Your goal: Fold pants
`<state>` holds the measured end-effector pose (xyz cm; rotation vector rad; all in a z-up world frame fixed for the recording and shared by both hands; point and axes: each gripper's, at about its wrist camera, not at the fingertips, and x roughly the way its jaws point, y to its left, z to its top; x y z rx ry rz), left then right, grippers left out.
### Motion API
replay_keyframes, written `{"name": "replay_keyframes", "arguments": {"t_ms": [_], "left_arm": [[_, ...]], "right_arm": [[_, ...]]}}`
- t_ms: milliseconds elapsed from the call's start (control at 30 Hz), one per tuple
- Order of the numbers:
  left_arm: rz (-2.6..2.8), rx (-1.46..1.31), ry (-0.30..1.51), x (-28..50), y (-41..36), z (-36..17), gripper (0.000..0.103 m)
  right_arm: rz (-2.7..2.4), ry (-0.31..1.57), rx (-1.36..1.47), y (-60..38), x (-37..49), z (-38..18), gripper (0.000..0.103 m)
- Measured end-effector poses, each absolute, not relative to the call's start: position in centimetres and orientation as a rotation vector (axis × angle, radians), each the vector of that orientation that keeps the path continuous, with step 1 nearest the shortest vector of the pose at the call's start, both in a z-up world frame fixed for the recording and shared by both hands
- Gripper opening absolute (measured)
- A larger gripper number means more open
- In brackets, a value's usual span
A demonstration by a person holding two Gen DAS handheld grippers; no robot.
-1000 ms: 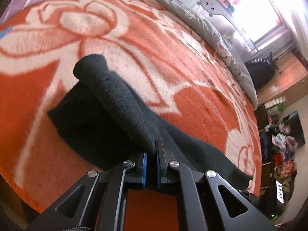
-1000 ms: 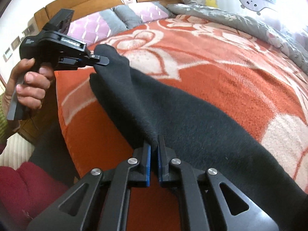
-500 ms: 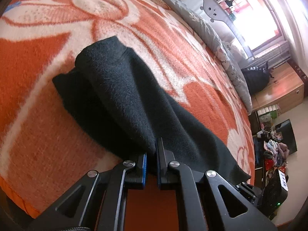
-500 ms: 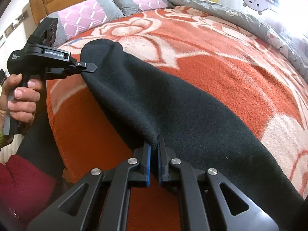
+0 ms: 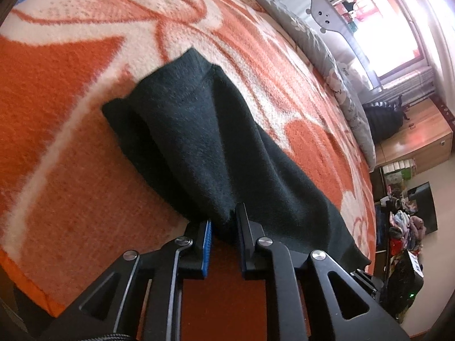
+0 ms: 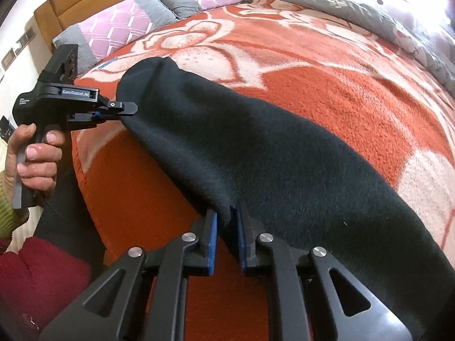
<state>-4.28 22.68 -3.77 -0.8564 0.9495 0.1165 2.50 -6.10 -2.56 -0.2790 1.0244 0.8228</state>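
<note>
Black fleece pants (image 5: 204, 147) are lying along the near edge of the bed, on an orange blanket (image 5: 71, 170) with a cream flower pattern. The left gripper (image 5: 223, 227) is sitting at one end of the near fabric edge; its jaws are parted slightly, with a fold of the pants bunched in the gap, though whether the blue pads (image 5: 206, 244) are actually pinching it is hard to say. From the right wrist view the same left gripper (image 6: 128, 110) is showing side-on, its fingertips touching the rounded, doubled-over end of the pants (image 6: 270, 153), with the person's left hand (image 6: 34, 156) wrapped around the handle. The right gripper (image 6: 227, 224) is sitting further along the same near edge, jaws likewise a little apart with a ridge of fabric between the pads (contact on both sides is looking loose at best). Pink-and-grey pillows (image 6: 125, 25) are resting against a wooden headboard (image 6: 57, 11) at the far end. A grey floral quilt (image 5: 327, 51) is running along the bed's far side.
</note>
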Motion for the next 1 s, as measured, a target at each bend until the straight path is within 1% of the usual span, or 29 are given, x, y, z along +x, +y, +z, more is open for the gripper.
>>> {"name": "replay_keyframes", "arguments": {"t_ms": [100, 167, 200, 233, 267, 300, 367, 400, 433, 500, 533, 767, 867, 1000], "left_arm": [[0.128, -0.858, 0.932, -5.0, 23.2, -2.9, 0.018], [0.131, -0.870, 0.924, -5.4, 23.7, -2.5, 0.021], [0.136, -0.880, 0.920, -5.6, 24.0, -2.4, 0.027], [0.145, -0.889, 0.920, -5.9, 24.3, -2.3, 0.034], [0.156, -0.897, 0.923, -6.0, 24.5, -2.2, 0.037], [0.170, -0.905, 0.929, -6.1, 24.8, -2.2, 0.041], [0.186, -0.912, 0.931, -6.3, 25.3, -2.1, 0.041], [0.200, -0.911, 0.938, -6.2, 25.5, -2.1, 0.045], [0.223, -0.910, 0.951, -6.1, 25.8, -2.1, 0.051], [0.268, -0.922, 0.976, -6.0, 26.3, -2.2, 0.062], [0.284, -0.934, 0.982, -5.8, 26.6, -2.4, 0.065], [0.364, -0.938, 1.041, -4.0, 27.6, -3.5, 0.067], [0.387, -0.917, 1.065, -3.0, 27.6, -4.0, 0.067], [0.405, -0.893, 1.065, -2.5, 27.8, -4.5, 0.067]], "right_arm": [[0.821, 1.025, -0.277, -6.1, 2.3, -2.0, 0.017], [0.834, 1.022, -0.262, -6.1, 2.1, -1.5, 0.022], [0.848, 1.022, -0.248, -6.2, 2.0, -1.3, 0.027], [0.866, 1.021, -0.229, -6.2, 1.9, -1.0, 0.031], [0.877, 1.017, -0.218, -6.3, 1.8, -0.7, 0.032], [0.883, 1.012, -0.213, -6.2, 1.6, -0.5, 0.032], [0.889, 1.006, -0.208, -6.1, 1.6, -0.1, 0.032], [0.888, 1.002, -0.205, -6.0, 1.8, 0.1, 0.032], [0.886, 0.997, -0.201, -5.9, 2.1, 0.3, 0.032], [0.874, 0.991, -0.190, -5.8, 3.0, 0.7, 0.032], [0.863, 0.990, -0.188, -5.7, 3.6, 0.8, 0.032], [0.781, 0.994, -0.091, -4.9, 11.1, 1.7, 0.032], [0.756, 1.047, -0.104, -3.5, 15.1, 0.7, 0.032], [0.786, 1.128, -0.196, -1.2, 17.4, -1.7, 0.032]]}}
